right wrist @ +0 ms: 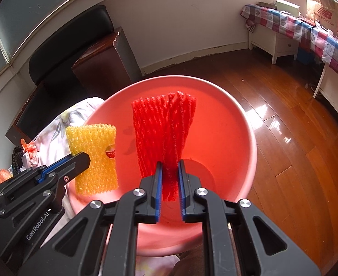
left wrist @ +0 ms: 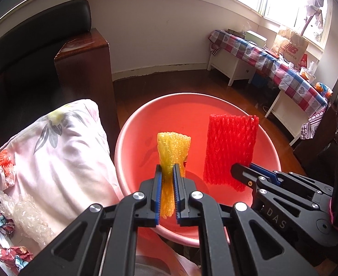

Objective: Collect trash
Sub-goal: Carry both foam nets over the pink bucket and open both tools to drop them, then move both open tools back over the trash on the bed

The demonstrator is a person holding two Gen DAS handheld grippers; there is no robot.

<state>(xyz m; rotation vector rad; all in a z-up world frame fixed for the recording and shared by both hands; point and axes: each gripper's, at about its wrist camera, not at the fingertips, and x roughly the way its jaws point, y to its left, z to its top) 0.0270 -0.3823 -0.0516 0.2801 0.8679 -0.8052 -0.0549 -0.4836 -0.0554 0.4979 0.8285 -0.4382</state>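
A red plastic basin (left wrist: 146, 124) (right wrist: 226, 124) lies below both grippers. My left gripper (left wrist: 167, 172) is shut on a yellow foam net sleeve (left wrist: 172, 147), held upright over the basin; it also shows in the right wrist view (right wrist: 93, 158), at the left. My right gripper (right wrist: 170, 169) is shut on a red foam net sleeve (right wrist: 164, 124), held upright over the basin; the sleeve (left wrist: 231, 149) and my right gripper (left wrist: 242, 169) show in the left wrist view, at the right.
A floral pillow (left wrist: 61, 156) lies left of the basin, with bubble wrap (left wrist: 28, 218) and crumpled wrappers (left wrist: 3, 227) beside it. A dark armchair (left wrist: 42, 53) stands behind. A checked-cloth table (left wrist: 283, 69) with a paper bag (left wrist: 290, 46) stands at the right on wooden floor (right wrist: 283, 119).
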